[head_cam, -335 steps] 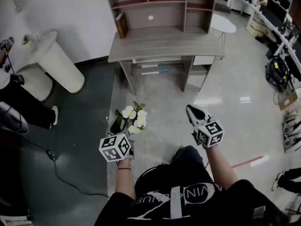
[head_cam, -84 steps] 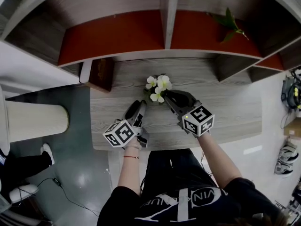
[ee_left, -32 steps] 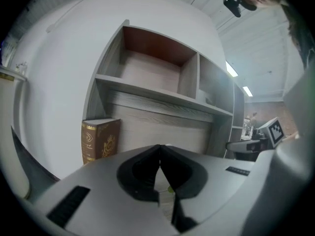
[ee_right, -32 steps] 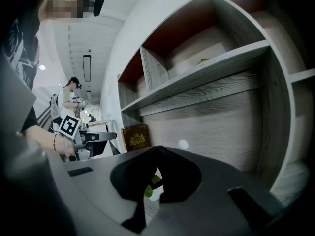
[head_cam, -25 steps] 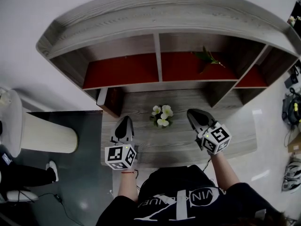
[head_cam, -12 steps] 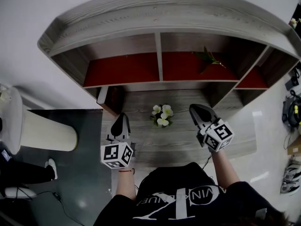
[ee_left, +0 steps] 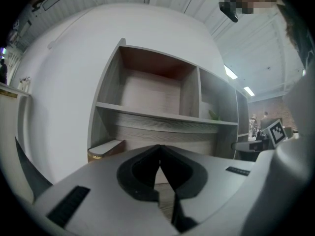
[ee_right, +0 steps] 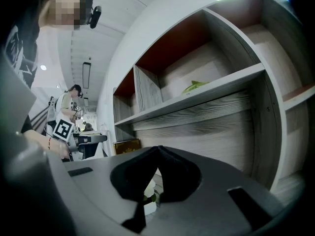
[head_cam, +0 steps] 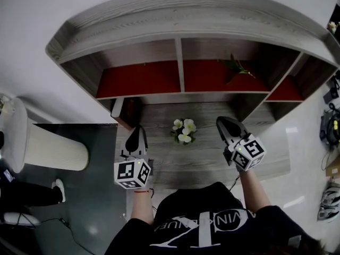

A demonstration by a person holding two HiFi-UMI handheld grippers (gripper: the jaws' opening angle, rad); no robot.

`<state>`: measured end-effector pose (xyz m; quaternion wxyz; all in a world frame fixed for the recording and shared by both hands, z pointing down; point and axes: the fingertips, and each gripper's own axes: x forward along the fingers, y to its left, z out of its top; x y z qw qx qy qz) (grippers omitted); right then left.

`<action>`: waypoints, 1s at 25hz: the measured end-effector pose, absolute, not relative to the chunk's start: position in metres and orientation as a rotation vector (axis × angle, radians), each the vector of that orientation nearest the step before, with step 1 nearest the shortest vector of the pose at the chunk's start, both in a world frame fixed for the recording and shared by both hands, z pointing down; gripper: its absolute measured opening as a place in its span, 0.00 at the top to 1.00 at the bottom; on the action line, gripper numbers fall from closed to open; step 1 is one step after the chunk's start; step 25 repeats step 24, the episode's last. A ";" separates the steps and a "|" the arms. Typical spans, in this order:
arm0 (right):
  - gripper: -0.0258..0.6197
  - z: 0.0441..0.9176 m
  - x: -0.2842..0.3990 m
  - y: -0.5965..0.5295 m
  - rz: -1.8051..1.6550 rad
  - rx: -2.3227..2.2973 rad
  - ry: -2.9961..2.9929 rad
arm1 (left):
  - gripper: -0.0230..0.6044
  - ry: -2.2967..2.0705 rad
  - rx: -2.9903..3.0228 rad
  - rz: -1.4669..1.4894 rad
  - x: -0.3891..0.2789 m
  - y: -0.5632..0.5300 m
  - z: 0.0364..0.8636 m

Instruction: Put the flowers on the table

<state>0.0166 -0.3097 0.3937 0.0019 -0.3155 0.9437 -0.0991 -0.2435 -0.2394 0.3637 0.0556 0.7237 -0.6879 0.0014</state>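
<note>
Flowers (head_cam: 183,131), white-petalled, stand on the worktop (head_cam: 212,161), just right of our left hand-held gripper (head_cam: 139,130) and left of our right hand-held gripper (head_cam: 222,122), touching neither. Both have jaws pressed together, empty; we judge the flowers delivered, so nothing needs holding and we stand clear.
</note>
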 end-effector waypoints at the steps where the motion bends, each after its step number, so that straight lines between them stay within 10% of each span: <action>1: 0.95 0.393 0.017 -0.310 -0.311 -0.989 2.957 | 0.96 -2.090 2.197 0.004 -0.244 -0.239 0.363; 25: 0.95 0.402 0.029 -0.304 -0.345 -1.012 2.939 | 0.96 -2.170 2.246 -0.035 -0.238 -0.234 0.350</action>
